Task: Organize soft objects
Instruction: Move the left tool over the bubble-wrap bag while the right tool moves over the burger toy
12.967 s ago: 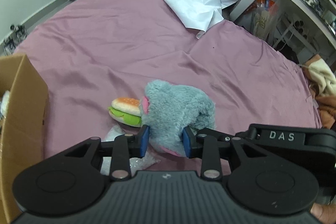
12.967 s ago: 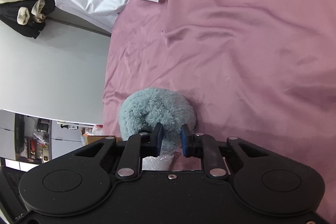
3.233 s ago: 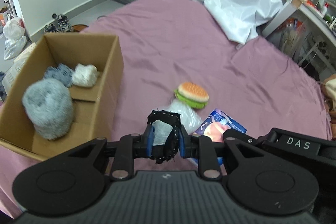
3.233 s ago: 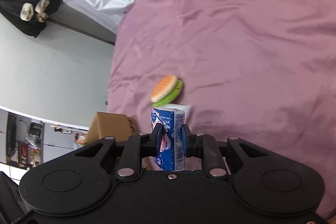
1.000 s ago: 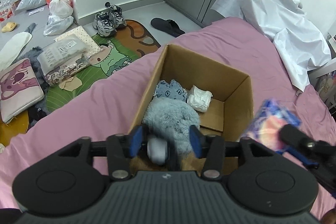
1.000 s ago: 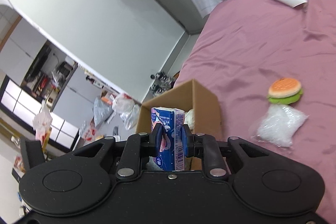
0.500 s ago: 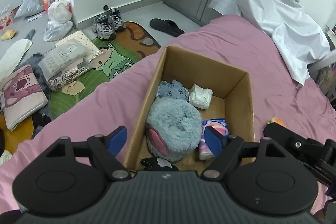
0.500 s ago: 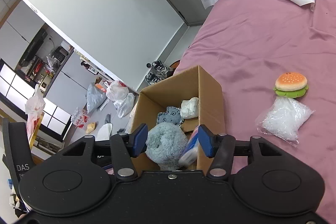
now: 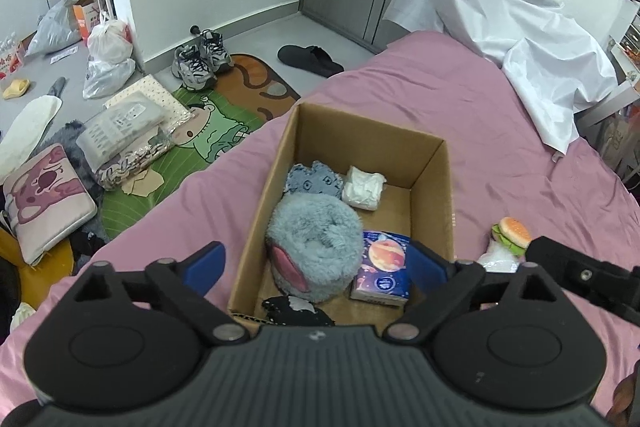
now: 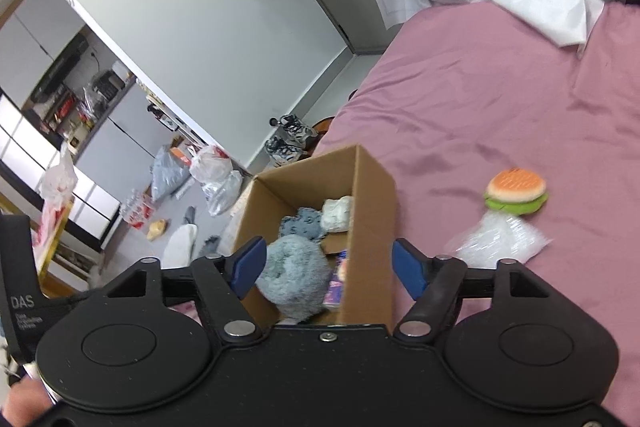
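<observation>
Our left claw (image 9: 316,265) and right claw (image 10: 327,269) hang with blue pads spread wide, holding nothing, above the open brown cardboard box (image 9: 432,163) on the pink-sheeted bed (image 9: 500,131), apparently clear for the next pick. Inside lie a fluffy grey-blue plush toy (image 9: 316,243), a blue printed tissue pack (image 9: 382,269), a small grey cloth (image 9: 314,181), a white wad (image 9: 364,187) and a black scrap (image 9: 294,309). A plush hamburger (image 10: 515,191) and clear plastic bag (image 10: 500,241) remain outside, touching each other.

Matt corrugated cardboard box (image 9: 432,187), fluffy grey plush (image 9: 316,243), satiny pink bedsheet (image 9: 500,131), crinkly clear plastic bag (image 10: 500,241)
</observation>
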`<state>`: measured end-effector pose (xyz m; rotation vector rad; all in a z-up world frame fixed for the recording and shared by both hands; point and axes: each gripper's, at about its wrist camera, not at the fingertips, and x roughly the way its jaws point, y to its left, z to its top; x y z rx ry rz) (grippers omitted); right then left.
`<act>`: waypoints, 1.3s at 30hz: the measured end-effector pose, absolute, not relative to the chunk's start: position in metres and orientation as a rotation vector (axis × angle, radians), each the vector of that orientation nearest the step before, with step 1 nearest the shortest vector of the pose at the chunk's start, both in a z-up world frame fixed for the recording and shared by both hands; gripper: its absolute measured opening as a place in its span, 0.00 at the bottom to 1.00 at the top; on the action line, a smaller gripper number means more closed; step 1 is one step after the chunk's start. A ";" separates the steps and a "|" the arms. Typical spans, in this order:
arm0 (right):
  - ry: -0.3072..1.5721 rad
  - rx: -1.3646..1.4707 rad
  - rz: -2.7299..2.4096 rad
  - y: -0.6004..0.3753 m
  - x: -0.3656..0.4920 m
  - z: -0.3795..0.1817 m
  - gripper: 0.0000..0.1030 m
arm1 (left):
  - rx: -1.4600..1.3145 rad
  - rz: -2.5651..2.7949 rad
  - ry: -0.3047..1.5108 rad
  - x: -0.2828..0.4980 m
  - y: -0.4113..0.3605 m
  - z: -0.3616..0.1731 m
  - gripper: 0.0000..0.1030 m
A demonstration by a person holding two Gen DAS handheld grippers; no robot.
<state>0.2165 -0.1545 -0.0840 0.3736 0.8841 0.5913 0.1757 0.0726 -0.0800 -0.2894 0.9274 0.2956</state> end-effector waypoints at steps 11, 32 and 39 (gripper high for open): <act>0.861 0.315 0.581 -0.189 0.227 -0.065 0.77 | -0.270 0.240 0.853 0.175 0.039 -0.059 1.00; 0.890 0.356 0.548 -0.270 0.248 -0.067 0.87 | -0.219 0.228 0.875 0.199 -0.038 -0.056 1.00; 0.899 0.424 0.524 -0.295 0.254 -0.074 0.87 | -0.199 0.232 0.897 0.208 -0.062 -0.061 1.00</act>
